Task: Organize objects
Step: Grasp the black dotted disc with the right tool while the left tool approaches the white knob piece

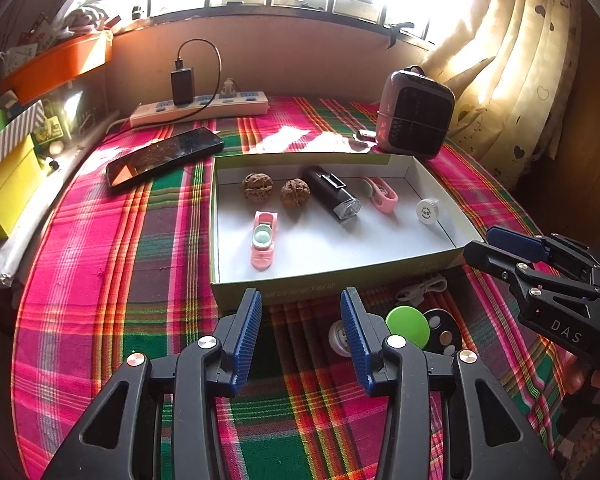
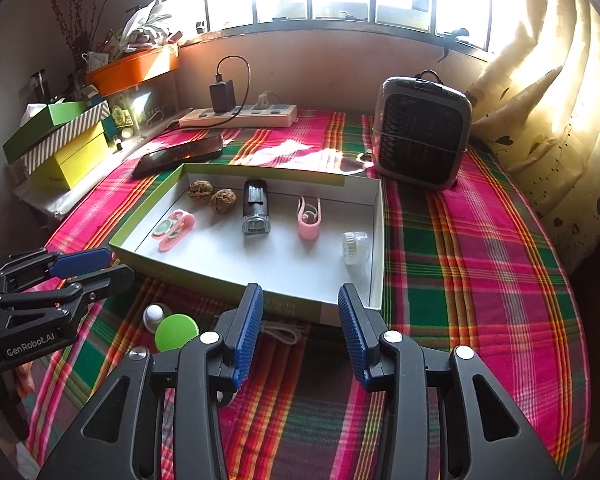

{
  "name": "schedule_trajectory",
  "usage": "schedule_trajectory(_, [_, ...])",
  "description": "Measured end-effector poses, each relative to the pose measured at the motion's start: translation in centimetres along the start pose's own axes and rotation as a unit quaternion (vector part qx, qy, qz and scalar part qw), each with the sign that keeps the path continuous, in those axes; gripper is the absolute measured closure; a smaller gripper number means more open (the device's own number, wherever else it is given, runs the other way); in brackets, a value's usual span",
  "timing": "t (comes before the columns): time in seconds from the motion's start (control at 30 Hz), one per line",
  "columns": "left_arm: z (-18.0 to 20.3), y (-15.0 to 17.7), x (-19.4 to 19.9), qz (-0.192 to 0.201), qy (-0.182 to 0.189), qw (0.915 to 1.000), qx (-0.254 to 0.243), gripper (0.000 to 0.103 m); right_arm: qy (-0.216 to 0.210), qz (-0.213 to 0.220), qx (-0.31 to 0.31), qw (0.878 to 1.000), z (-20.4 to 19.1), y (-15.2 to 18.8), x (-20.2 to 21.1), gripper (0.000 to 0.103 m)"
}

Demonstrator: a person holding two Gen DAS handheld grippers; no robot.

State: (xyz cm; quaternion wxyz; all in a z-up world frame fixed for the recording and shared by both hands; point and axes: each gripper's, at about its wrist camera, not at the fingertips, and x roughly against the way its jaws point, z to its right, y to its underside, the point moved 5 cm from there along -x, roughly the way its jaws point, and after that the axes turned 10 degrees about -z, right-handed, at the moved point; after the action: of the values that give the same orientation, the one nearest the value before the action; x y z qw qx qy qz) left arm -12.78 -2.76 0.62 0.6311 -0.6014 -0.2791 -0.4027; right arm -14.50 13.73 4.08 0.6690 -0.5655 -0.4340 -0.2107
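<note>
A shallow white cardboard tray [image 1: 340, 280] [image 2: 374, 240] lies on the plaid cloth. It holds two walnuts [image 1: 257, 187] [image 2: 200, 191], a black bike light [image 1: 334, 196] [image 2: 255, 206], two pink clips [image 1: 263, 240] [image 2: 309, 218] and a small white cap [image 1: 427, 211] [image 2: 355, 247]. In front of the tray lie a green disc [image 1: 407, 325] [image 2: 176, 332], a small white knob [image 1: 337, 338] [image 2: 153, 315], a black round piece [image 1: 442, 330] and a white cable [image 1: 422, 287] [image 2: 284, 332]. My left gripper [image 1: 300, 334] is open and empty just before the tray. My right gripper [image 2: 300, 334] is open and empty above the cable.
A black phone [image 1: 164, 158] [image 2: 178, 156] lies behind the tray on the left. A power strip with a charger [image 1: 200, 108] [image 2: 238, 116] sits by the wall. A small heater [image 1: 414, 114] [image 2: 422, 132] stands at the back right. Boxes [image 2: 60, 140] are stacked left; a curtain [image 2: 540, 100] hangs right.
</note>
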Motion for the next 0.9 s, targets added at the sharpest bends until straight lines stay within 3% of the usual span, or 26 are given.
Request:
schedule_trajectory(0.47, [0.1, 2.6, -0.5, -0.017, 0.036, 0.9992, -0.007, 0.061, -0.033, -0.013, 0.013, 0.999, -1.4, 2.4, 0.1, 0.062])
schedule_trajectory(0.9, [0.0, 3.2, -1.3, -0.031, 0.047, 0.9984, -0.002, 0.061, -0.064, -0.040, 0.043, 0.996, -3.8, 3.9, -1.3, 0.058])
